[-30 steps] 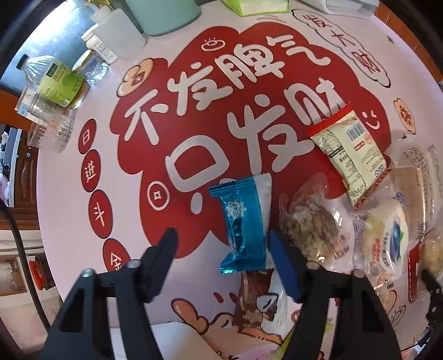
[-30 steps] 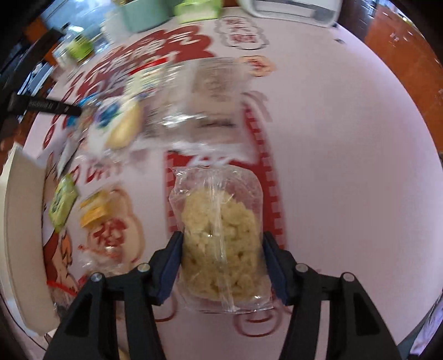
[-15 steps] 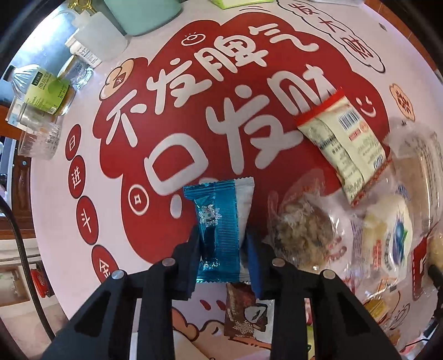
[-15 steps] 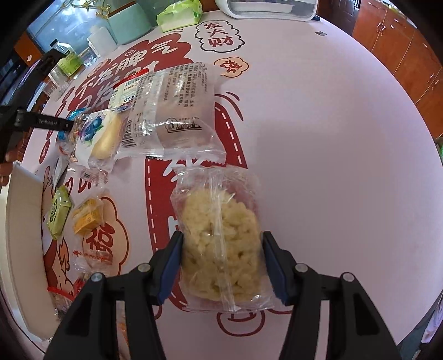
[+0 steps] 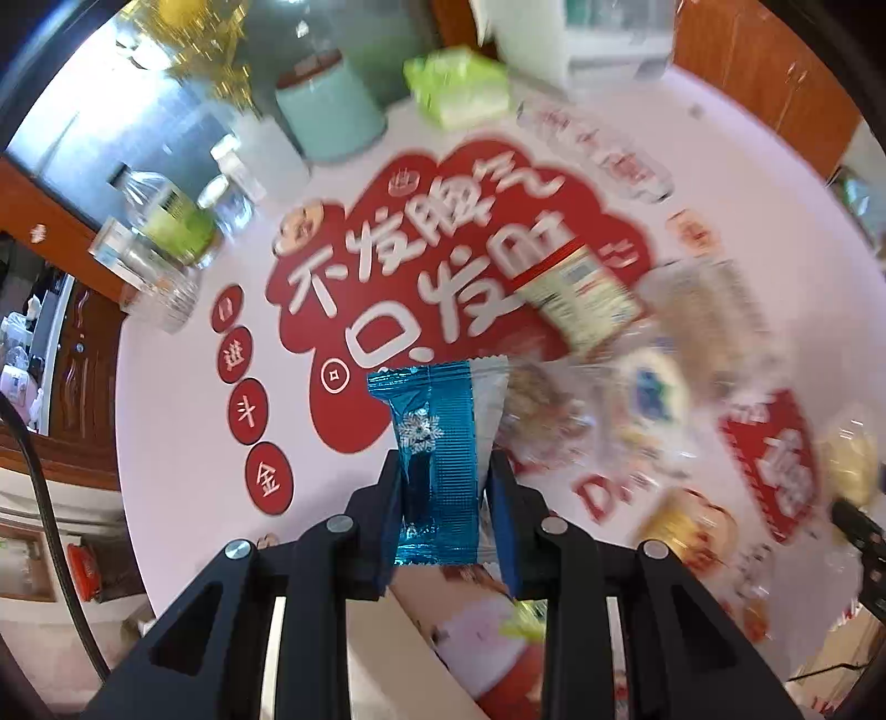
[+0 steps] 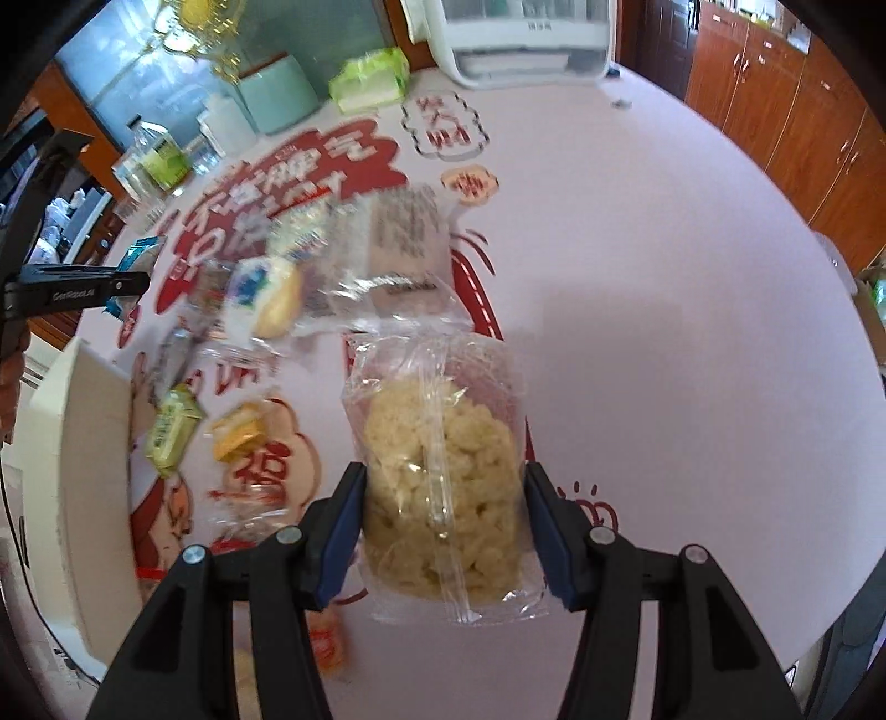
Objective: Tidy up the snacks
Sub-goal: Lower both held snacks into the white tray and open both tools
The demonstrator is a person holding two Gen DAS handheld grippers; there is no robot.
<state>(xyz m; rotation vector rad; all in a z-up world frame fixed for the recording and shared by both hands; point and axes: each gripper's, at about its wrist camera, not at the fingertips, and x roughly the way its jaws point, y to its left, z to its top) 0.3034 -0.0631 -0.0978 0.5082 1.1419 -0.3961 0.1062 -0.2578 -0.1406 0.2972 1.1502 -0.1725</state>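
My left gripper [image 5: 446, 487] is shut on a blue foil snack packet [image 5: 437, 443] and holds it lifted above the pink table [image 5: 183, 443]. My right gripper [image 6: 443, 509] is shut on a clear bag of yellow puffed snack [image 6: 440, 482], also held above the table. Several other snacks lie in a blurred pile to the right in the left wrist view, among them a red-edged packet [image 5: 581, 293]. In the right wrist view a large clear wrapped bread [image 6: 398, 249], a blueberry bun [image 6: 260, 299], a green packet [image 6: 169, 432] and a yellow packet [image 6: 238, 432] lie on the table.
A white box [image 6: 72, 471] stands at the left table edge; its rim [image 5: 382, 637] shows below my left gripper. Bottles [image 5: 166, 221], a mint canister [image 5: 332, 116], a green tissue pack [image 5: 459, 86] and a white appliance [image 6: 520, 39] stand at the back. Wooden cabinets [image 6: 775, 94] are beyond.
My left gripper closed on the blue packet and lifted it off the table, pulling back. My right gripper kept the puffed snack bag and rose with it.
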